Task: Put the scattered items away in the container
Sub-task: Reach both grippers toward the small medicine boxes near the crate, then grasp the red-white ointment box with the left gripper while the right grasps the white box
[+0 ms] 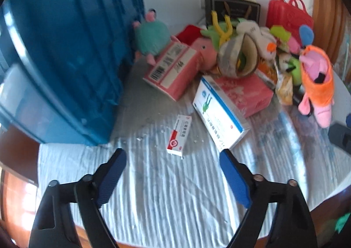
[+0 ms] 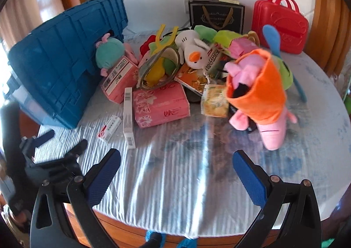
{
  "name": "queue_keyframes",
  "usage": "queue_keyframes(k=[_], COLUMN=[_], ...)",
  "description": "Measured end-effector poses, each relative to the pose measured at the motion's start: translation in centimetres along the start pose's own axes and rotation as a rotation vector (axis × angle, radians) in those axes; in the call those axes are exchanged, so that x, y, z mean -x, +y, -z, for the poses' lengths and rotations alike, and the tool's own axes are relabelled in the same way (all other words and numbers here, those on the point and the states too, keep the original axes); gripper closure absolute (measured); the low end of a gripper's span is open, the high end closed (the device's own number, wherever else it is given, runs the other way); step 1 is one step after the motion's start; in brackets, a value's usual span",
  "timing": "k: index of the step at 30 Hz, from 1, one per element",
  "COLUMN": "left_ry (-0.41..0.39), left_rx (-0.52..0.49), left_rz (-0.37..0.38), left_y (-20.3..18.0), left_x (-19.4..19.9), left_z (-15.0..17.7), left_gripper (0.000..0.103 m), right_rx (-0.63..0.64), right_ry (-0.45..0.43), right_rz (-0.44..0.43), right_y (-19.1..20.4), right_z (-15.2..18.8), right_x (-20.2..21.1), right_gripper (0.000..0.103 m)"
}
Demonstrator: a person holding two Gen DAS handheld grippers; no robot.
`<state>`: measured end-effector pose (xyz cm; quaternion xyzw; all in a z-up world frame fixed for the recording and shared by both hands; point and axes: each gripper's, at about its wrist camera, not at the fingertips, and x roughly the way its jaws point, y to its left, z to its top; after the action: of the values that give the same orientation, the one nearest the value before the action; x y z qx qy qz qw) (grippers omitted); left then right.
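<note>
Both of my hand-held grippers, left (image 1: 173, 156) and right (image 2: 176, 156), hover released over the striped, plastic-covered round surface (image 2: 175, 182), nothing between their blue pads.

Ahead of my left hand-held gripper, a small red-and-white medicine box (image 1: 178, 136) lies flat on the surface, just beside a larger white-and-blue medicine box (image 1: 219, 114) that leans on a pink tissue pack (image 1: 245, 94). A big blue ribbed plastic crate (image 1: 61, 55) stands at the left edge, with a teal round plush toy (image 1: 151, 37) resting against its wall. Behind lies a heap of plush toys, packets and a tape roll (image 1: 237, 59). To the right stands a pink plush in an orange wrap (image 2: 261, 94); a red plastic case (image 2: 280, 26) stands at the back.
</note>
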<state>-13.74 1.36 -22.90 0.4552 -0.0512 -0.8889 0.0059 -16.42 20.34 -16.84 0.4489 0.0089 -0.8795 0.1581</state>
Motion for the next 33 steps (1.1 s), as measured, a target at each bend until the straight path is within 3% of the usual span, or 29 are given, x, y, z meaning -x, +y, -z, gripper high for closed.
queue_keyframes(k=[3, 5, 6, 12, 15, 16, 17, 18, 19, 29, 33], left_ry=[-0.009, -0.012, -0.010, -0.004, -0.004, -0.007, -0.007, -0.004, 0.002, 0.034, 0.029], left_rx=[-0.027, -0.023, -0.020, -0.007, -0.015, -0.007, 0.000, 0.003, 0.005, 0.027, 0.049], left_rz=[0.006, 0.025, 0.037, 0.052, 0.060, 0.063, 0.072, 0.081, 0.081, 0.053, 0.030], left_y=[0.7, 1.1, 1.1, 1.6, 1.7, 1.8, 1.9, 1.9, 1.8, 1.2, 1.3], left_x=[-3.1, -4.7, -5.4, -8.1, -8.7, -8.7, -8.6, -8.4, -8.3, -4.9, -4.3], left_z=[-0.1, -0.2, -0.3, 0.1, 0.3, 0.3, 0.3, 0.3, 0.3, 2.4, 2.9], left_gripper=[0.020, 0.020, 0.020, 0.023, 0.041, 0.047, 0.058, 0.073, 0.077, 0.077, 0.077], right_rx=[-0.032, -0.039, -0.046, -0.039, -0.040, -0.045, -0.044, -0.037, -0.022, 0.073, 0.088], right_ry=[0.013, 0.031, 0.043, 0.091, 0.103, 0.107, 0.108, 0.110, 0.111, 0.173, 0.147], right_rz=[-0.043, -0.063, -0.068, -0.122, -0.145, -0.162, -0.186, -0.202, -0.206, -0.176, -0.175], right_y=[1.3, 2.3, 2.7, 4.3, 4.9, 5.0, 5.1, 5.3, 5.6, 4.5, 4.5], right_z=[-0.6, -0.9, -1.0, -0.6, -0.4, -0.4, -0.4, -0.4, -0.4, 2.8, 2.5], right_x=[-3.1, -5.5, -6.5, -11.2, -13.0, -13.6, -14.0, -14.3, -14.3, -11.1, -11.8], right_gripper=[0.007, 0.029, 0.033, 0.038, 0.050, 0.064, 0.073, 0.077, 0.079, 0.082, 0.082])
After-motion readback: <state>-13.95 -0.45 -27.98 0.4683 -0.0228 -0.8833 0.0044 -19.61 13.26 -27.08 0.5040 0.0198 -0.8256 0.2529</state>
